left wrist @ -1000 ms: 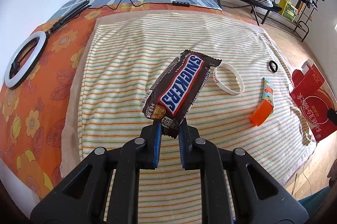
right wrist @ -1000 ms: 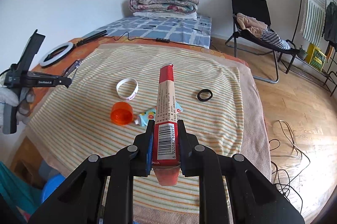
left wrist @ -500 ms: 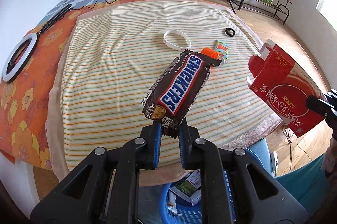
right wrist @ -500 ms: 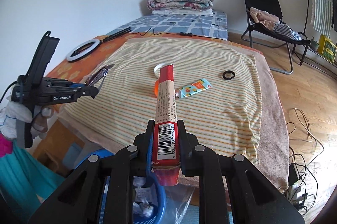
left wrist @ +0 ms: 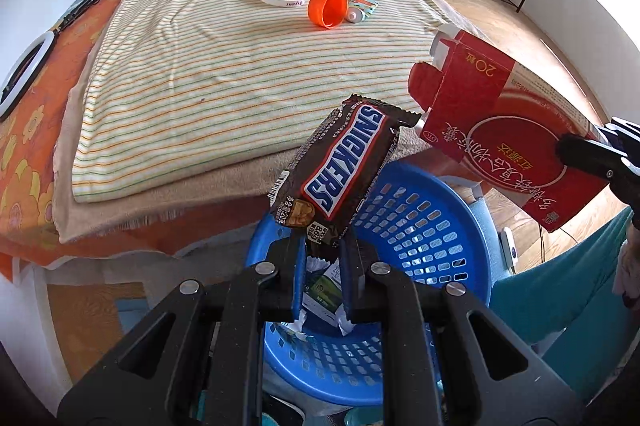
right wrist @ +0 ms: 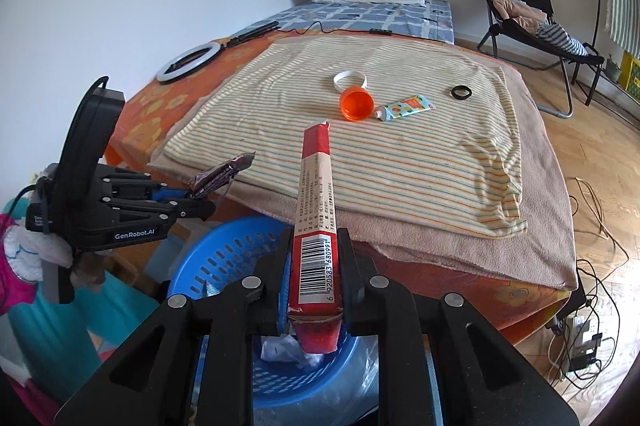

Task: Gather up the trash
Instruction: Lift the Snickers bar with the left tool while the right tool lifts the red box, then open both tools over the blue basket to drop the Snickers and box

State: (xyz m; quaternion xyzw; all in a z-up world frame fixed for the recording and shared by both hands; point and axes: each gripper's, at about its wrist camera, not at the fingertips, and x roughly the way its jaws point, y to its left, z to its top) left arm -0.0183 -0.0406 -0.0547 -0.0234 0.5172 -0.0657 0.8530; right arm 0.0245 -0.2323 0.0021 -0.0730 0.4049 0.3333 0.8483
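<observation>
Our left claw [left wrist: 320,266] was clamped on the Snickers wrapper [left wrist: 340,166], its long axis rising up and rightward above the blue basket [left wrist: 432,222]. Our right claw [right wrist: 314,278] gripped the red carton [right wrist: 314,202], pointing bedward; basket contents were mostly hidden.

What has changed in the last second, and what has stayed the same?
Both tongs drew back from the striped bed cover to above the blue perforated plastic basket. The left tongs still grip the brown Snickers wrapper, the right tongs the red cardboard box. The orange plastic cap, tube, wristband and black ring lie unmoved.
</observation>
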